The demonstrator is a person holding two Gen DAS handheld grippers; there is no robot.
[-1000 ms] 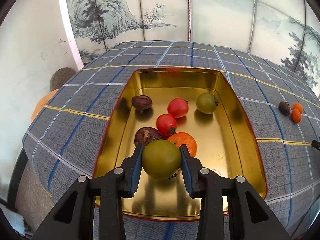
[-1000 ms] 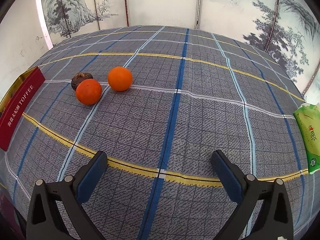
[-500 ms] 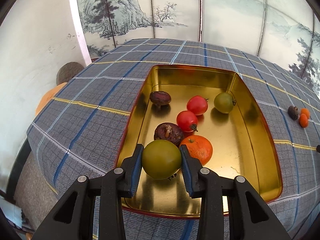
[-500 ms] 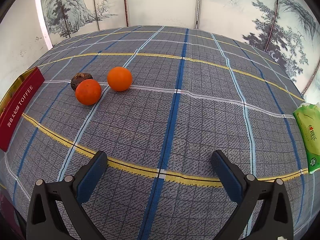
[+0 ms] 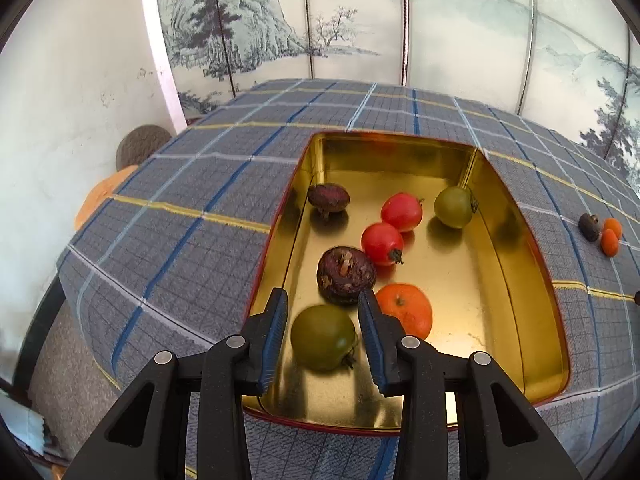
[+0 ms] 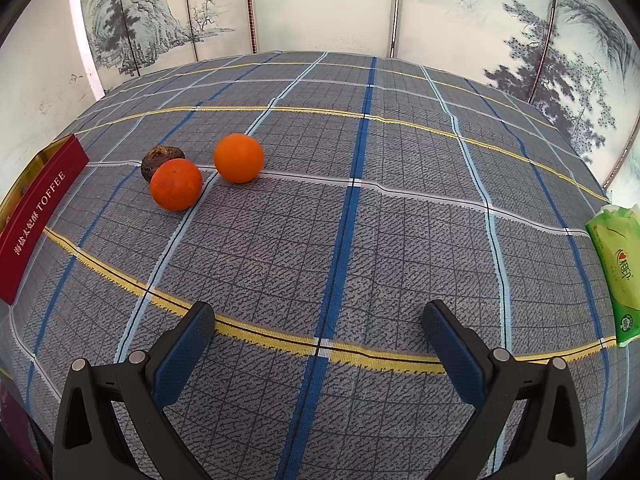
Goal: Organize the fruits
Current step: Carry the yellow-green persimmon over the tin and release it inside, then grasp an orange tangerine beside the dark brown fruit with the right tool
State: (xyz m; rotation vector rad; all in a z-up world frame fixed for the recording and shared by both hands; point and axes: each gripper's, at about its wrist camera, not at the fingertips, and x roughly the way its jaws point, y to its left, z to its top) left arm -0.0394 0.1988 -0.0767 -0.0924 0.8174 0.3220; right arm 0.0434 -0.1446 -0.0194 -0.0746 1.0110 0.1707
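Seven round fruits (image 5: 323,337) lie in glossy rectangular gold tin (image 5: 516,240).

the tin tray (image 5: 516,240) is seen as polished gold metal, mirror-glossy, with fruit reflected in its floor. the tablecloth (image 6: 360,240) is shown as woven checked cloth, matt and coarse. smooth, shiny skin is seen on the green tomato (image 5: 323,337) and the red tomatoes (image 5: 382,243); the dark fruit (image 5: 346,275) looks rough and dull. the tissue pack (image 6: 616,276) is wrapped in glossy plastic film.
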